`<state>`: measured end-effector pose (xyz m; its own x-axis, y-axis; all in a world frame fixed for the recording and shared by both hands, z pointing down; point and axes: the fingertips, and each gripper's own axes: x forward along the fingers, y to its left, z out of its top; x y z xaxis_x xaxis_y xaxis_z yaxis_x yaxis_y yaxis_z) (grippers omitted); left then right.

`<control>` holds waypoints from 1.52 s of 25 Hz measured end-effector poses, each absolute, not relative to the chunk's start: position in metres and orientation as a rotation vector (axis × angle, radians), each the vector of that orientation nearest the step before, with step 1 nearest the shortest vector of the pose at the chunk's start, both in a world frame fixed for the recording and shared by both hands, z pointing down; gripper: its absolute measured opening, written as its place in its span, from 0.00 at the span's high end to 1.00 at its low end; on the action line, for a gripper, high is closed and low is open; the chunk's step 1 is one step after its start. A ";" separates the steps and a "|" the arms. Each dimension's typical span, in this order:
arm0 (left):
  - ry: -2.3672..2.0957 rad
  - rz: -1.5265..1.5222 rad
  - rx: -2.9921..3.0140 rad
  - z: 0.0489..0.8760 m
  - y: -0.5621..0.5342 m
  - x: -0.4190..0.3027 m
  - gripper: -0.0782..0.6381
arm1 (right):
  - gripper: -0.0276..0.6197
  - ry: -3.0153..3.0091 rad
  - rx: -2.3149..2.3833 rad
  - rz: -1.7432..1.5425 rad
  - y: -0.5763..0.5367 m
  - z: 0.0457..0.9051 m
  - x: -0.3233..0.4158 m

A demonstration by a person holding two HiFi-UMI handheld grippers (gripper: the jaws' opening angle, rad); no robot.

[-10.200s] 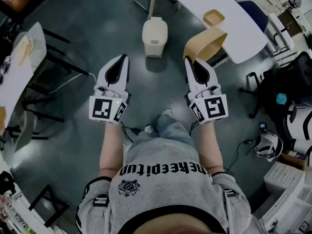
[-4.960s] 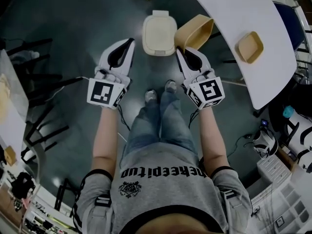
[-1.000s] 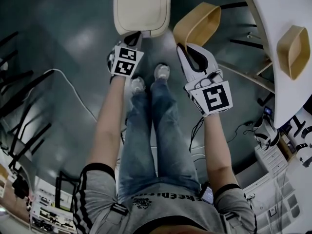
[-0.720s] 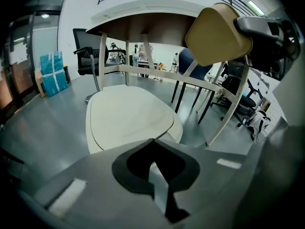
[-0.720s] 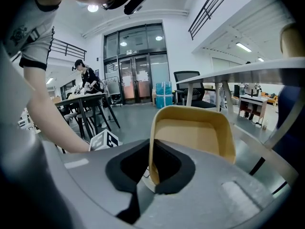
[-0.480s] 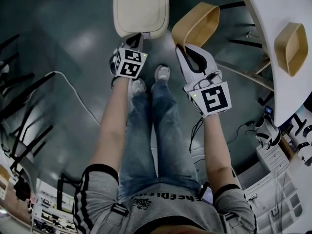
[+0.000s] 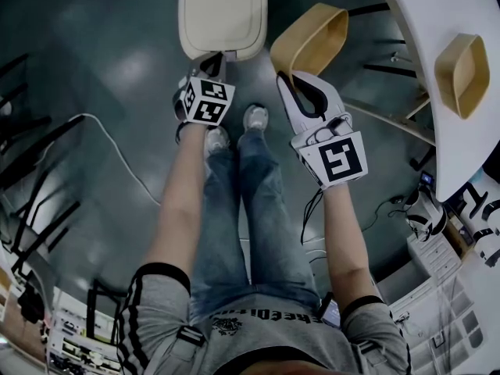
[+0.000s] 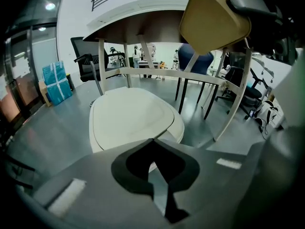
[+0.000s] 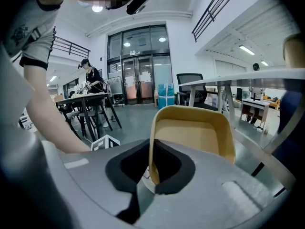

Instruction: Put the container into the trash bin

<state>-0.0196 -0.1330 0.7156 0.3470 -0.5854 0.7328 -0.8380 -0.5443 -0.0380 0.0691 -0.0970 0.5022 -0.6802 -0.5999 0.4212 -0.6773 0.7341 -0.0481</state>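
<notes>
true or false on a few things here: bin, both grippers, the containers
1. The trash bin has its lid down. True.
2. The left gripper grips a container. False: its jaws are together with nothing between them, by the bin's front edge.
3. The right gripper is shut on the rim of the tan container. True.
4. That container is already inside the bin. False: it is held in the air beside the bin.
5. The white table has nothing on it. False: a second container sits there.
</notes>
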 end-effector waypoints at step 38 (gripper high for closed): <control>-1.140 0.957 2.249 0.713 -0.126 -0.003 0.89 | 0.94 -2.625 0.998 0.245 -0.096 0.490 0.074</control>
